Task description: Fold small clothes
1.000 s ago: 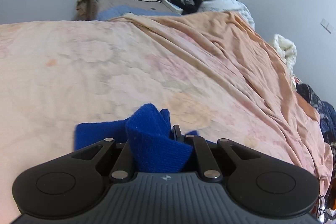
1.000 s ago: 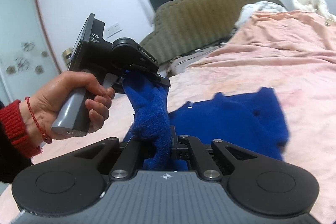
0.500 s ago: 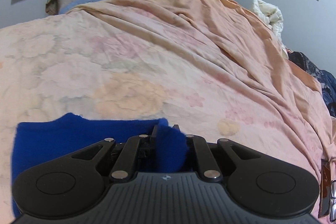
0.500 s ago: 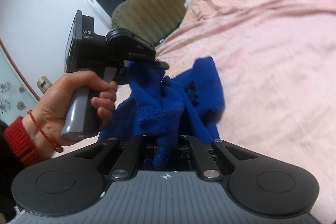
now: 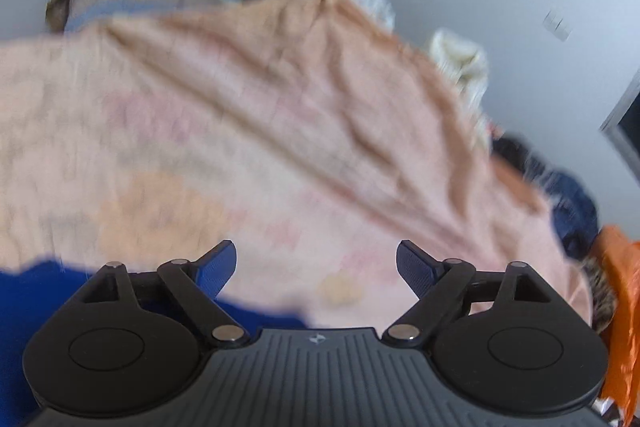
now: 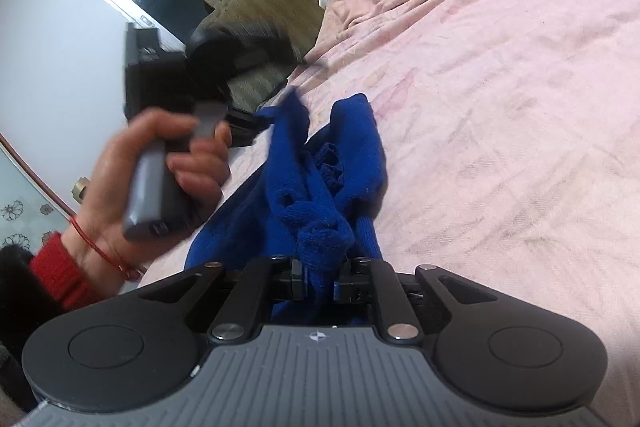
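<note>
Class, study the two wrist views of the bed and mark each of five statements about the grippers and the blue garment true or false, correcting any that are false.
1. The left gripper has its jaws spread wide with nothing between them. True; they have just been opening.
2. The blue knit garment lies on a green bedspread. False: the bedspread is pink with a faint floral print.
3. The right gripper has blue knit fabric between its jaws. True.
4. The hand holding the left gripper wears a blue sleeve. False: the sleeve is red.
5. The garment is folded into a neat flat rectangle. False: it is bunched and rumpled, with part lifted off the bed.
</note>
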{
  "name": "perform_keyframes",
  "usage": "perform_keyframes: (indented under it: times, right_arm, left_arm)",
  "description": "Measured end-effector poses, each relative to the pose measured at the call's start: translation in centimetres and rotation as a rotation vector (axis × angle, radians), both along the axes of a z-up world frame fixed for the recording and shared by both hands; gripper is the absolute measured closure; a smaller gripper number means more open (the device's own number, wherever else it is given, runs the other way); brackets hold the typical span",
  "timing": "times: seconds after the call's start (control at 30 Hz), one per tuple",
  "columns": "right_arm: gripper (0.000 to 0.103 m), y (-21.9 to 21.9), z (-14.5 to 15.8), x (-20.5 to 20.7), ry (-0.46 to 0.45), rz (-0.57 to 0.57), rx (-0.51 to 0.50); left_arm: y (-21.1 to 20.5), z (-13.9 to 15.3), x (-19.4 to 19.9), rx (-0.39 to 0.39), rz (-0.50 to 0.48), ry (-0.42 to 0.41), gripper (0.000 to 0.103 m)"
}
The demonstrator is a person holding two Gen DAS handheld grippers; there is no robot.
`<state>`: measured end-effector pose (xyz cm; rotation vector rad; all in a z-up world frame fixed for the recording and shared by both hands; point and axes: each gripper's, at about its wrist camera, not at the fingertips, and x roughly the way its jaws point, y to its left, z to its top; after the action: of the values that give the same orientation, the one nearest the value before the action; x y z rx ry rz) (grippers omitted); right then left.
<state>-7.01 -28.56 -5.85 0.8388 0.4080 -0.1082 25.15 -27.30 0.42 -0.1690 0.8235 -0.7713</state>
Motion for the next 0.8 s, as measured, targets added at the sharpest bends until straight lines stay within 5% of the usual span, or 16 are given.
perform_keyframes:
  times: [0.17,0.37,0.6,0.7,0.8]
  right_arm:
    - [0.085,-0.7,-0.5,-0.4,-0.034,-0.012,0.053]
    - [0.091,-1.9,-1.4,-0.8,-0.059,-0.026,0.154]
    - [0.094,-2.1,-1.6,-0.9,-0.047,-0.043,0.178]
    - [0.086,-1.6,-0.1,-1.4,-0.003,-0.047,0.075]
    - [0.063,-1.6,3.3,-1.3,0.000,-0.067,-0.132]
  left_arm:
    - [2.3,2.4,-1.4,0.060,0.035,-0.079,0.015]
    - [8.1,1.0,-5.6,0.203,0.105,-0.152,0.015]
    - [15.7,-0.6,-10.2,0.190,0.216,-0.152,0.015]
    - [17.0,-1.7,-11.7,0.243,0.230,-0.187,0.014]
    - [17.8,-2.8,-12.5,0.248,0.251,-0.195,0.014]
